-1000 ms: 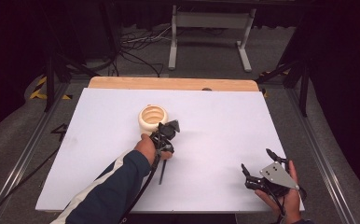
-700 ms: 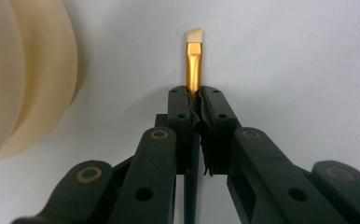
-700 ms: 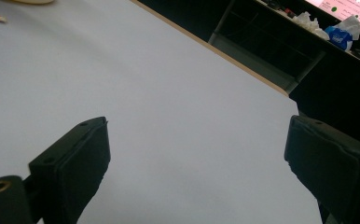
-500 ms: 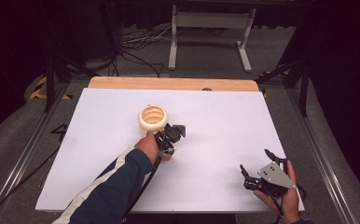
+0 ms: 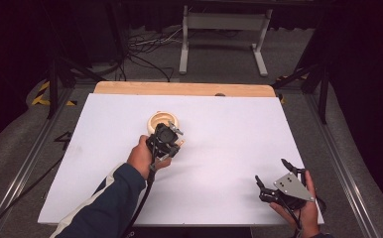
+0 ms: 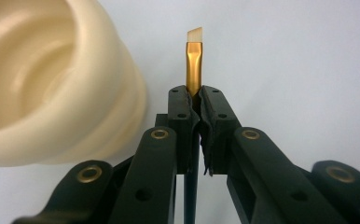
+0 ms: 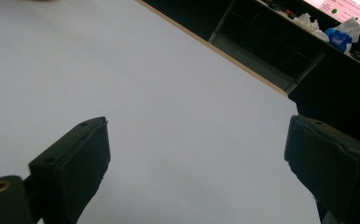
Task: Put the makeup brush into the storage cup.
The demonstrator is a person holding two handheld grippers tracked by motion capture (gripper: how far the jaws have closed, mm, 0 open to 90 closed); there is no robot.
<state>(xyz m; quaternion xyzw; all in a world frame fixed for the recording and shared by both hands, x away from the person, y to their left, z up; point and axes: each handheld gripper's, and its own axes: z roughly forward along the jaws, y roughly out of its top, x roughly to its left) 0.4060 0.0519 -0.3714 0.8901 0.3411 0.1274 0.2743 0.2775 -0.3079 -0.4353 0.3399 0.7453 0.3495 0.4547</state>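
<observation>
A cream ribbed bowl [image 5: 162,119] stands on the white table sheet [image 5: 229,129], left of centre. My left gripper [image 5: 171,137] hovers just in front of it, shut on a thin flat brush [image 6: 194,56] with a gold ferrule, pale bristles and a dark handle. In the left gripper view the brush pokes up from between my closed jaws [image 6: 194,95], and the bowl [image 6: 52,84] looms close at the left. My right gripper [image 5: 271,171] rests near the front right corner of the table, open, with nothing but bare sheet between its pads [image 7: 199,128].
A wooden strip [image 5: 189,89] borders the table's far edge. Beyond it are a grey metal stand [image 5: 219,29] and cables on the floor. The right gripper view shows a dark shelf with clutter [image 7: 341,32] past the table.
My left hand has lifted and shifted a little toward the bowl, carrying the brush. The right hand has stayed where it was.
</observation>
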